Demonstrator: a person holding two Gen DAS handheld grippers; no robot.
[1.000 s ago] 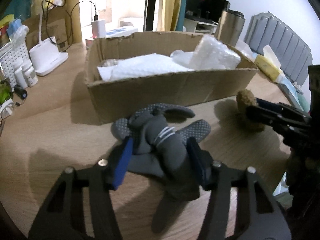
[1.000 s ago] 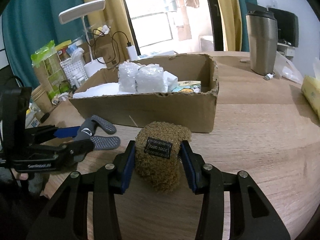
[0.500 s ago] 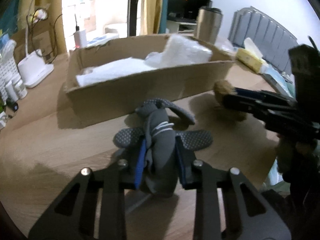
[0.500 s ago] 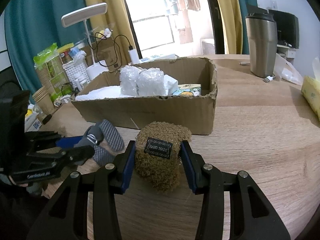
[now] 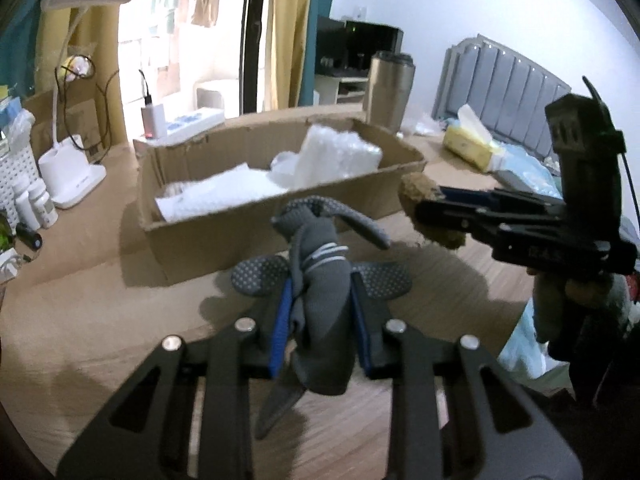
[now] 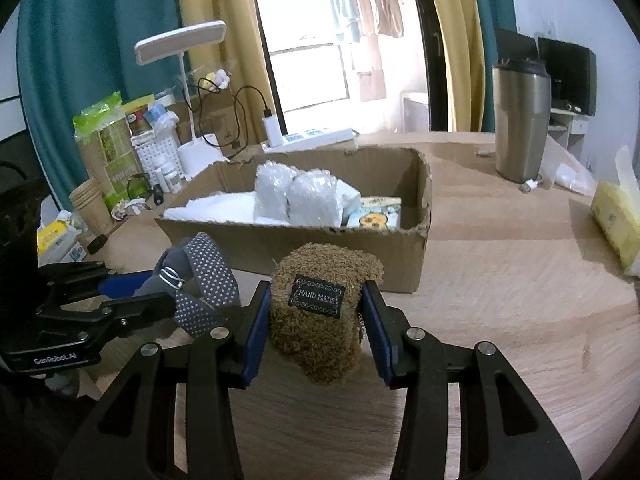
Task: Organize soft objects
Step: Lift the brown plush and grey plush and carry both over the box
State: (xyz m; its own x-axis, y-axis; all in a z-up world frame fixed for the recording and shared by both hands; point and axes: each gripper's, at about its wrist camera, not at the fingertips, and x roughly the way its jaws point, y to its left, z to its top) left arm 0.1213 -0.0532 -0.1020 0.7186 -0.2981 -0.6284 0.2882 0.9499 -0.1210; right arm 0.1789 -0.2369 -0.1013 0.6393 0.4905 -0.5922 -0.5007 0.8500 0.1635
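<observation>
My left gripper (image 5: 320,300) is shut on a bundle of grey dotted socks (image 5: 320,276) and holds it above the wooden table, just in front of the cardboard box (image 5: 224,232). My right gripper (image 6: 316,308) is shut on a brown fuzzy pouch (image 6: 320,316) with a black "HAND MADE" label, also lifted, near the box's front right corner (image 6: 420,268). The box holds bubble wrap (image 6: 296,200) and white foam sheet (image 5: 216,196). Each gripper shows in the other's view: the right one (image 5: 436,212), the left one (image 6: 160,292).
A steel tumbler (image 6: 520,124) stands behind the box at the right. A yellow tissue pack (image 6: 616,216) lies far right. A white desk lamp (image 6: 188,92), a power strip (image 6: 312,136), bottles and paper cups (image 6: 88,204) crowd the left side.
My left gripper closed on the socks and lifted them off the table. My right gripper rose with the pouch still in it. Both views now look higher over the box.
</observation>
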